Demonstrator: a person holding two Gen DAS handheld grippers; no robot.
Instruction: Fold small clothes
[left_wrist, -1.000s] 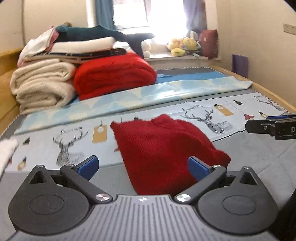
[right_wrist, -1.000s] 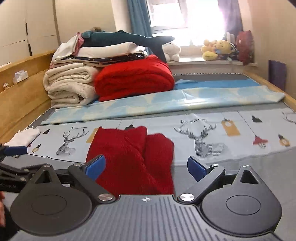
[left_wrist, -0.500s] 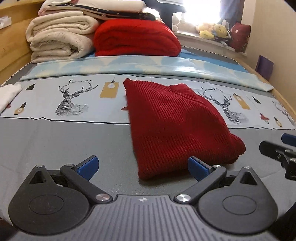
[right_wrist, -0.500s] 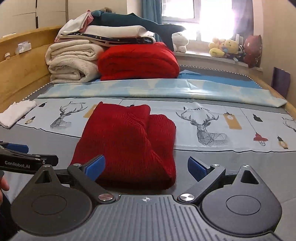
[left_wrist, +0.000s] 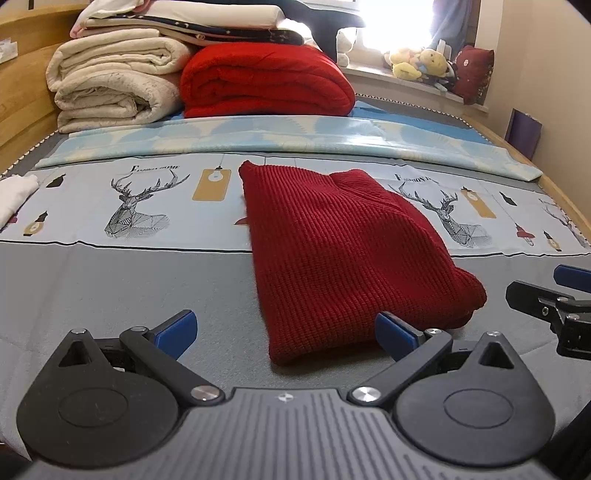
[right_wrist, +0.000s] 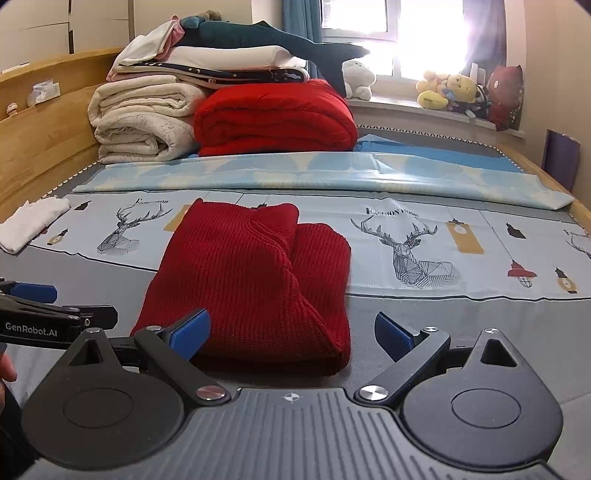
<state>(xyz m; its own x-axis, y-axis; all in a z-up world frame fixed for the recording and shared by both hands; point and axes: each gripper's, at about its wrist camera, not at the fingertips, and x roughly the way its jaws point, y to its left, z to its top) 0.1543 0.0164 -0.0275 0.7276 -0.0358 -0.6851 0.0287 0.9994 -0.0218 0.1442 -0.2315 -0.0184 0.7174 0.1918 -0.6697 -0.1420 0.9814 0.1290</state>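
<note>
A dark red knit garment (left_wrist: 343, 251) lies folded into a long rectangle on the bed; it also shows in the right wrist view (right_wrist: 255, 280), with a sleeve fold along its right side. My left gripper (left_wrist: 286, 330) is open and empty, just short of the garment's near edge. My right gripper (right_wrist: 291, 332) is open and empty, its left fingertip (right_wrist: 190, 330) in front of the garment's near edge. Each gripper shows at the edge of the other's view.
The bed has a grey sheet (left_wrist: 110, 288) and a deer-print cloth (right_wrist: 424, 240). A small white garment (right_wrist: 29, 221) lies at the left. Folded cream blankets (left_wrist: 114, 85) and a red blanket (left_wrist: 266, 81) are stacked at the back. A wooden bed frame (right_wrist: 44, 147) runs along the left.
Both grippers have dropped lower and tilted down toward the folded red garment, which now looks closer and larger. The garment itself has not moved. Both stay open.
</note>
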